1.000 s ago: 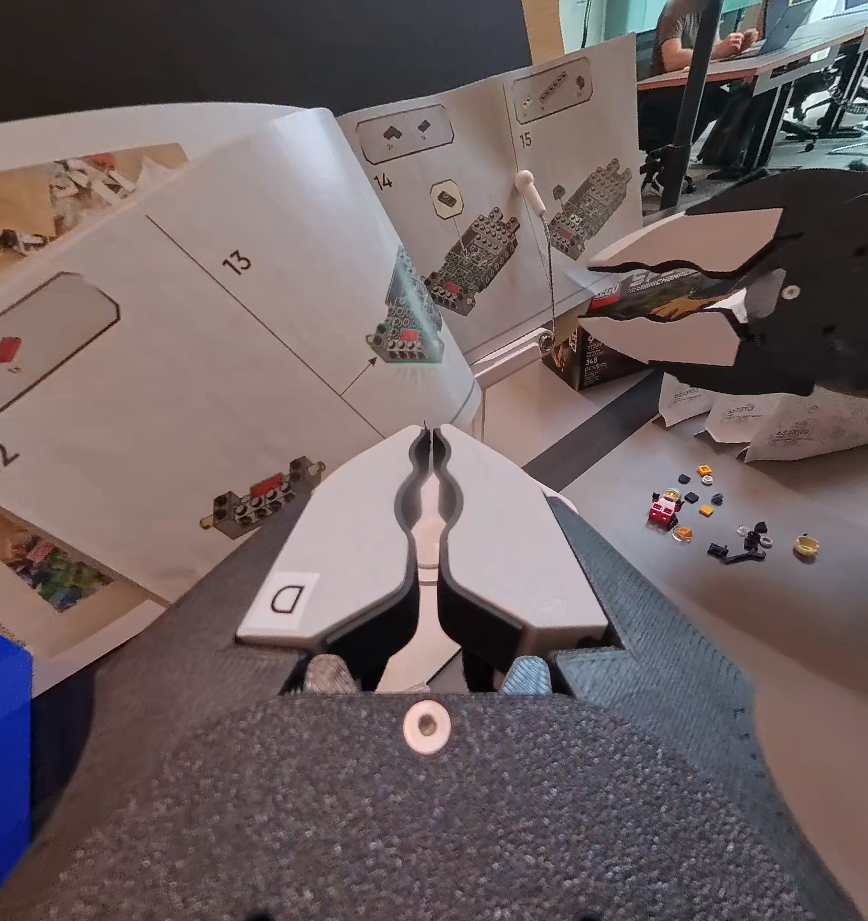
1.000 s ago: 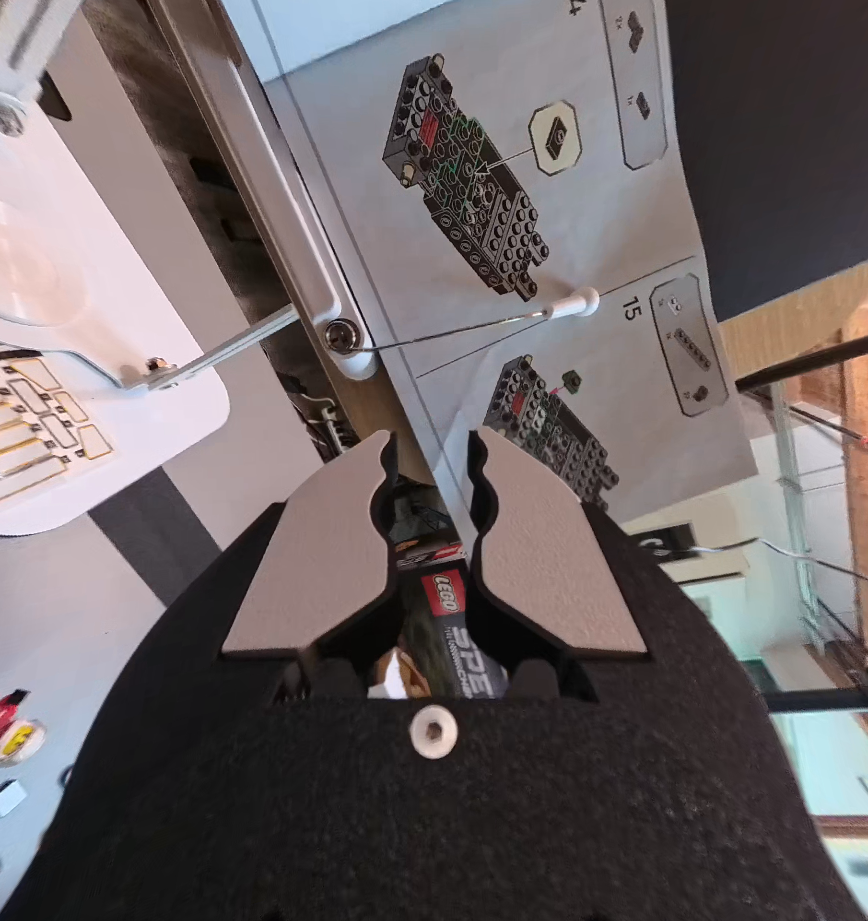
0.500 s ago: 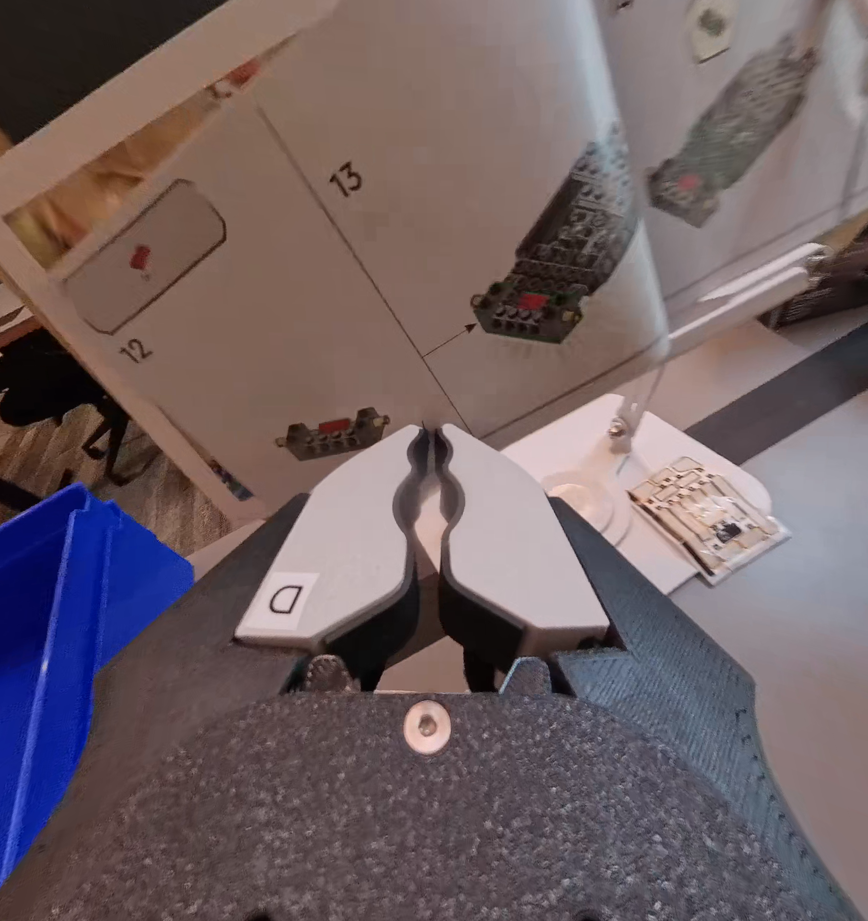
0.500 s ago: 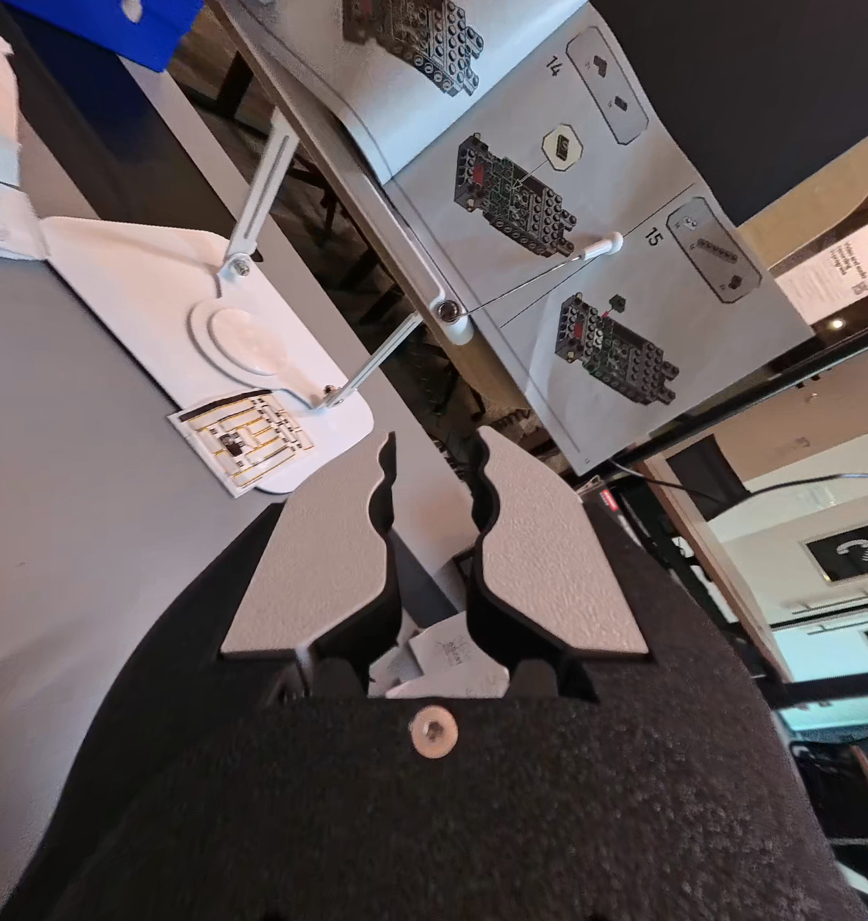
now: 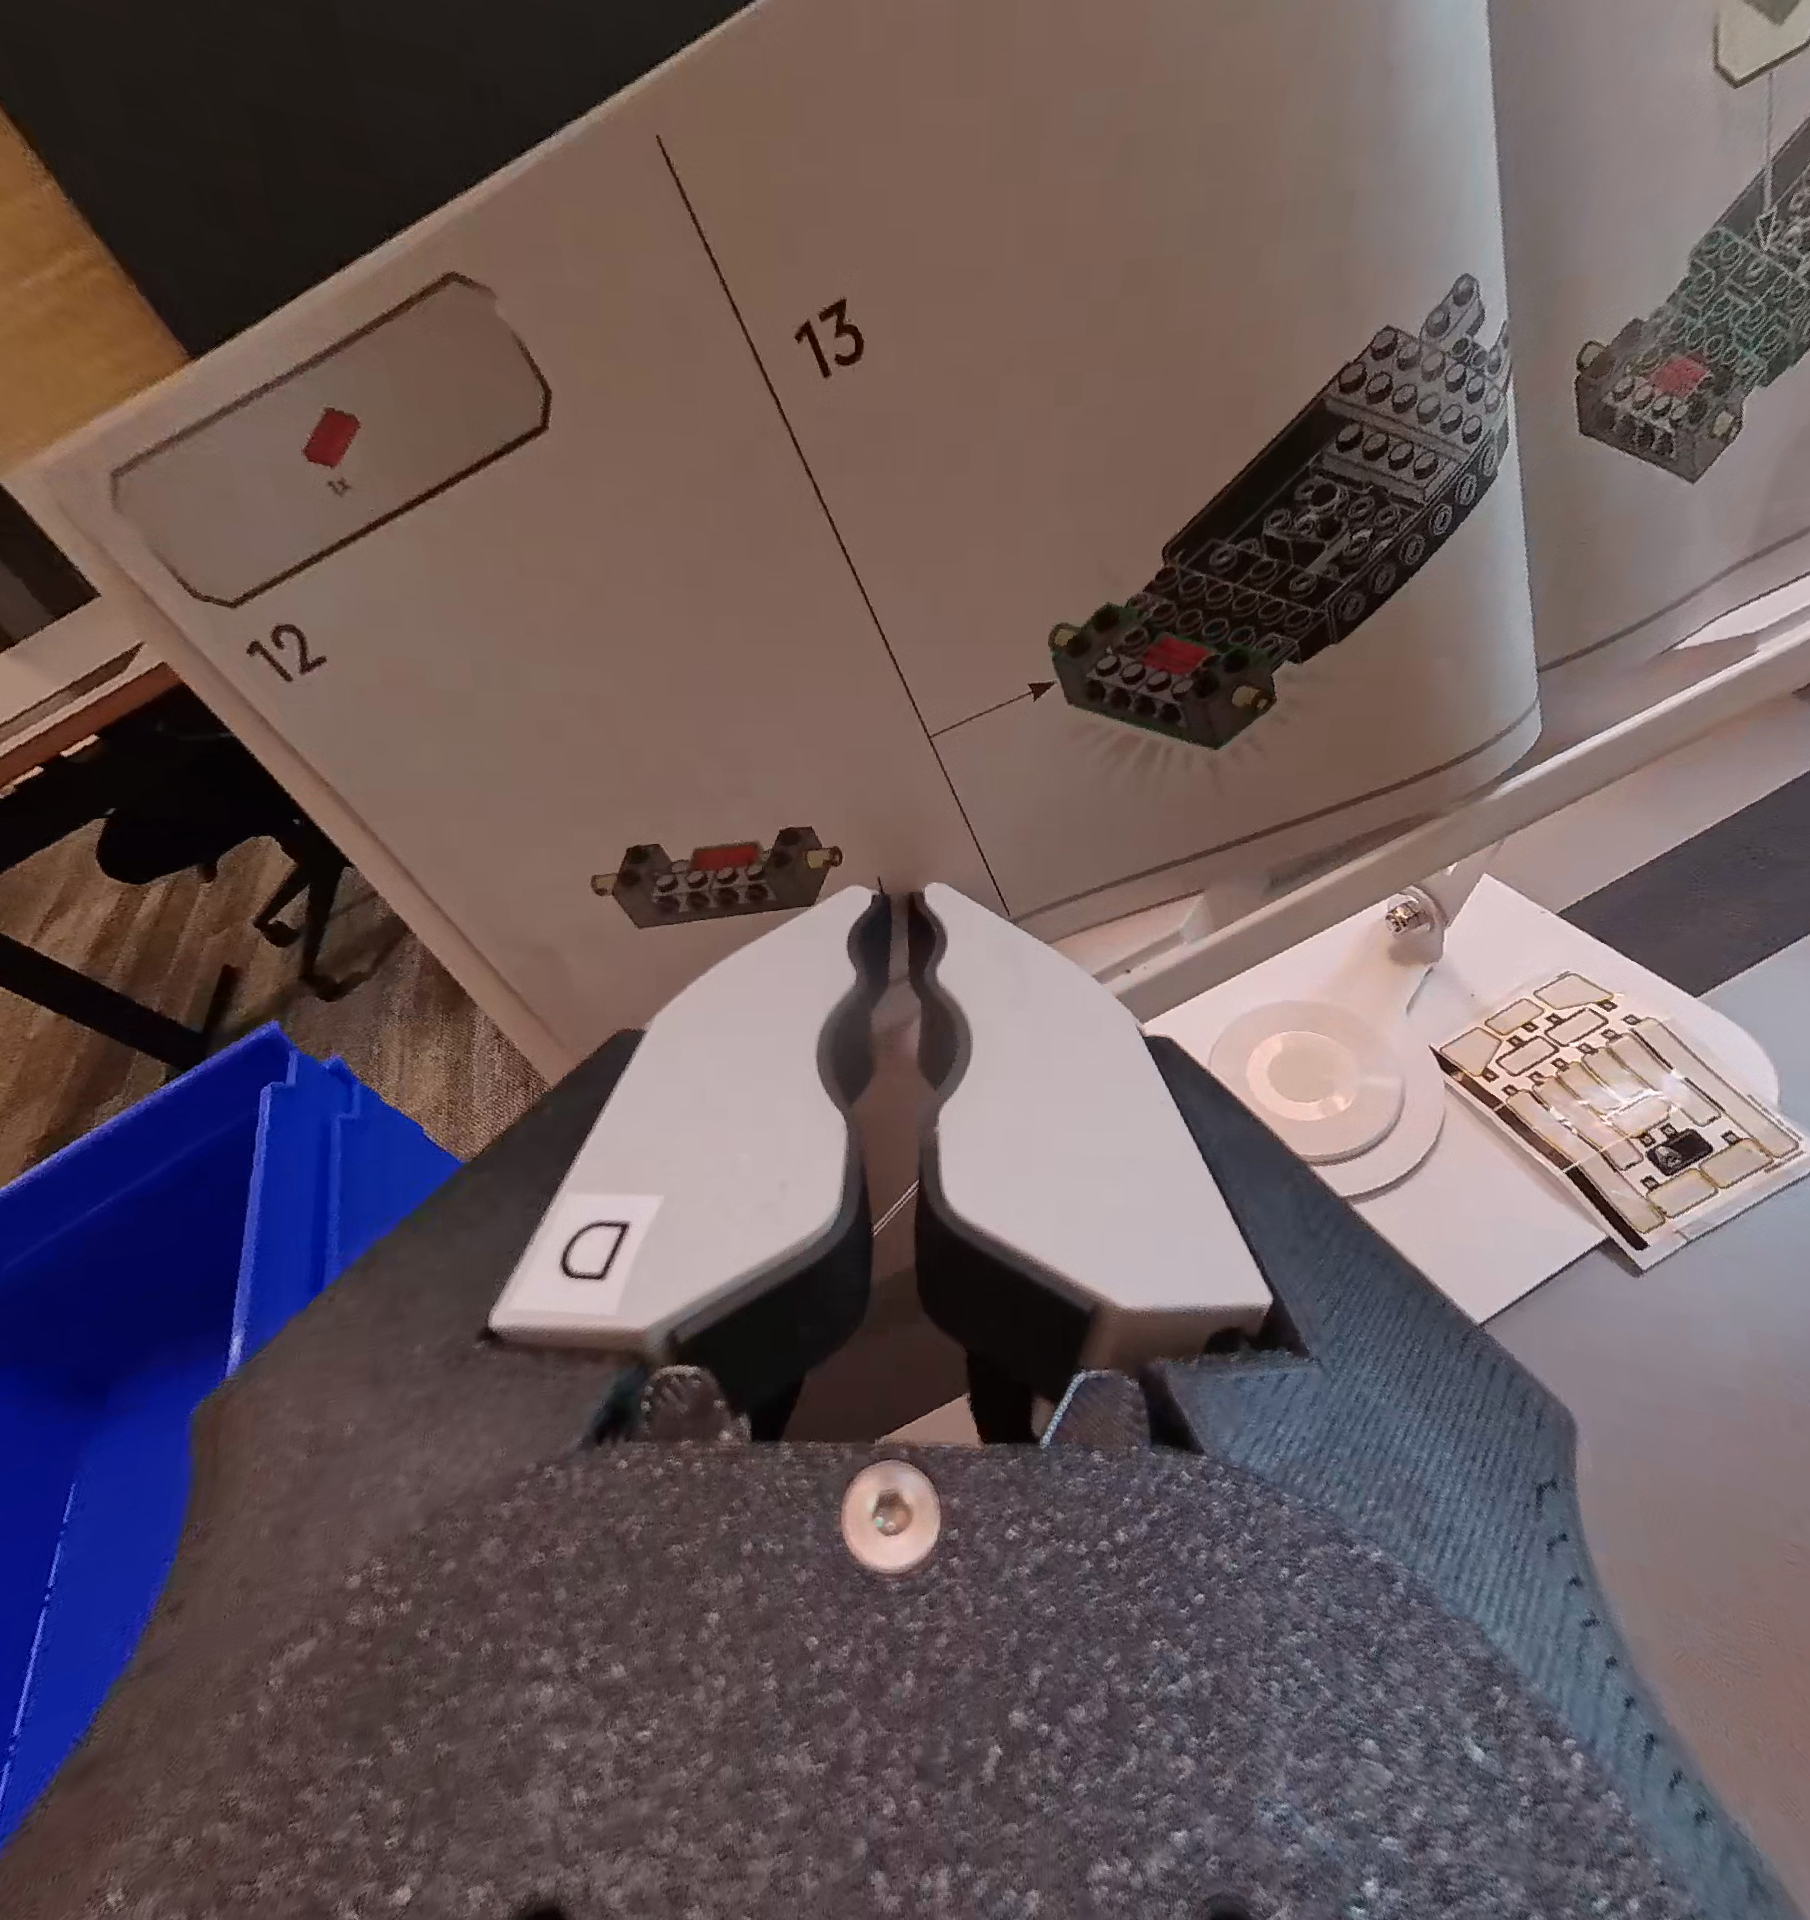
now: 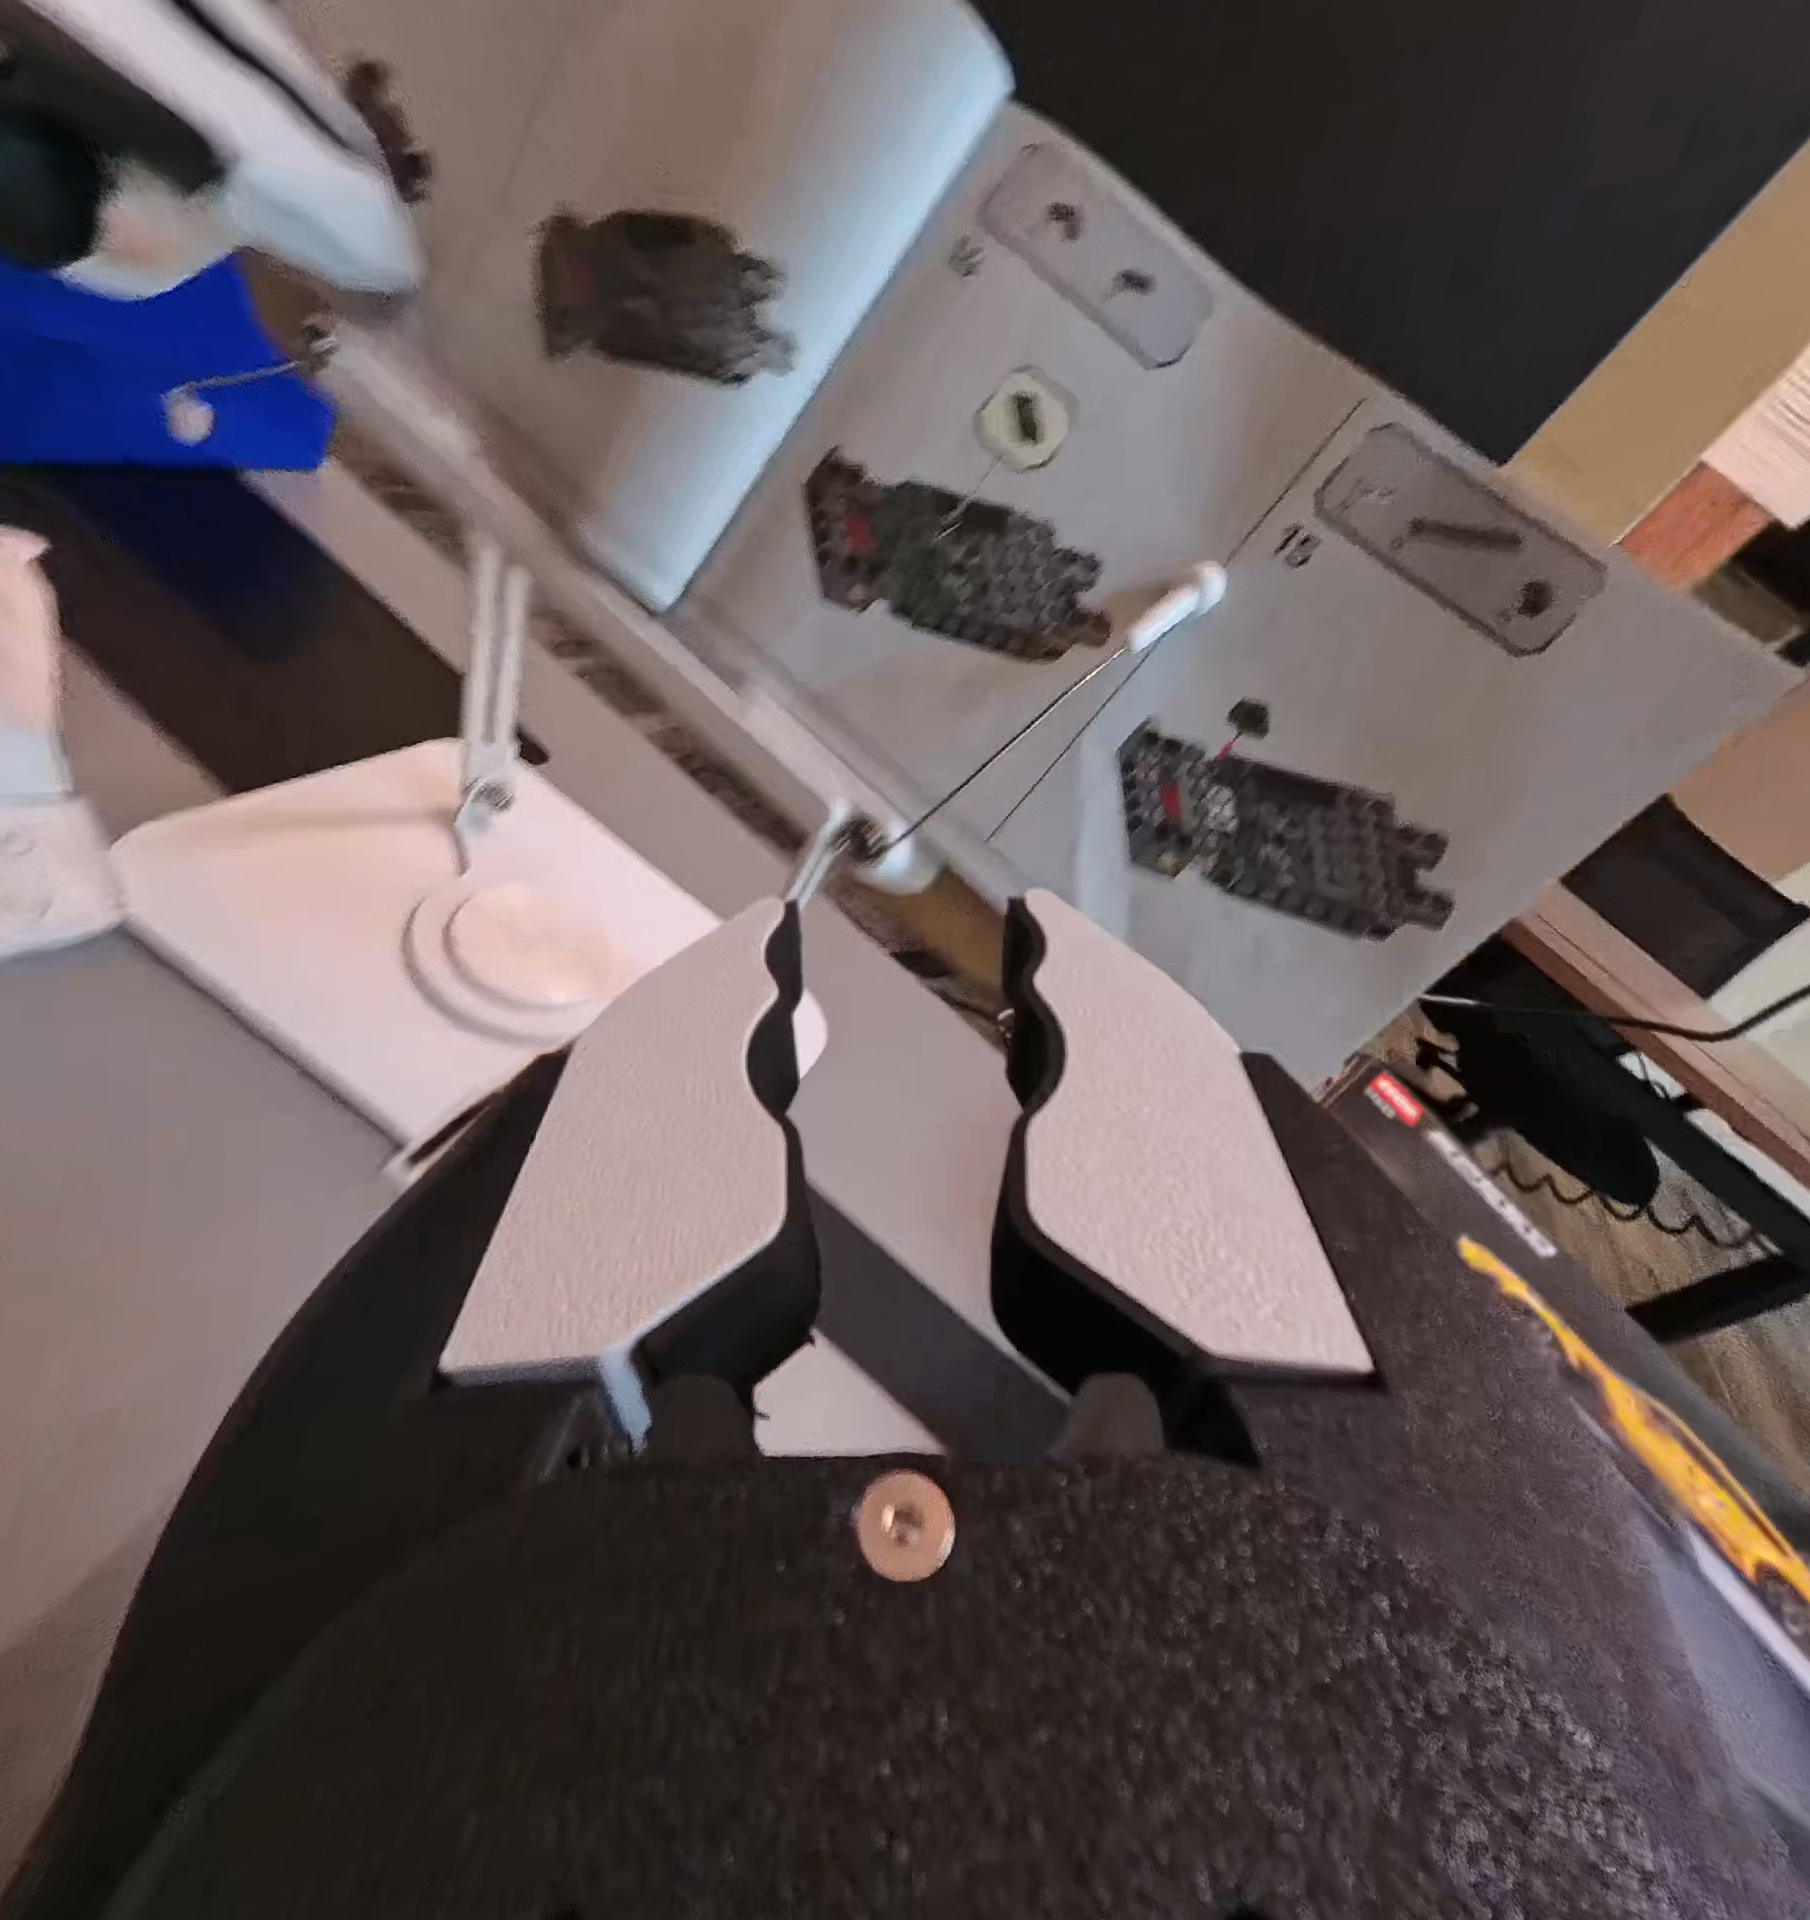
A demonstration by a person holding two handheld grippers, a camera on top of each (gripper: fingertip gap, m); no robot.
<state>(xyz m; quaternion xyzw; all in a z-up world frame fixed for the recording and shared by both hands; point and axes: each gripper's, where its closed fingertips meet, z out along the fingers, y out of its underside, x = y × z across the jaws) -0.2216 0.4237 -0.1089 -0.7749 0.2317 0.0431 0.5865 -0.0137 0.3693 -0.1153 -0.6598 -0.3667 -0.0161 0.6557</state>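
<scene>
Left gripper (image 5: 899, 902) pinches the bottom edge of a curled white paper instruction page (image 5: 589, 582) — smooth grey fingers pressed together on it; glossy blue plastic bin (image 5: 101, 1351) to its left. Right gripper (image 6: 903, 914), wider than a second ago, spread and bare — white metal book stand (image 6: 361, 883) just ahead, blurred.

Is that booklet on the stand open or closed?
Open: the booklet shows printed building-step pages, one curling forward, propped on the white stand.
</scene>
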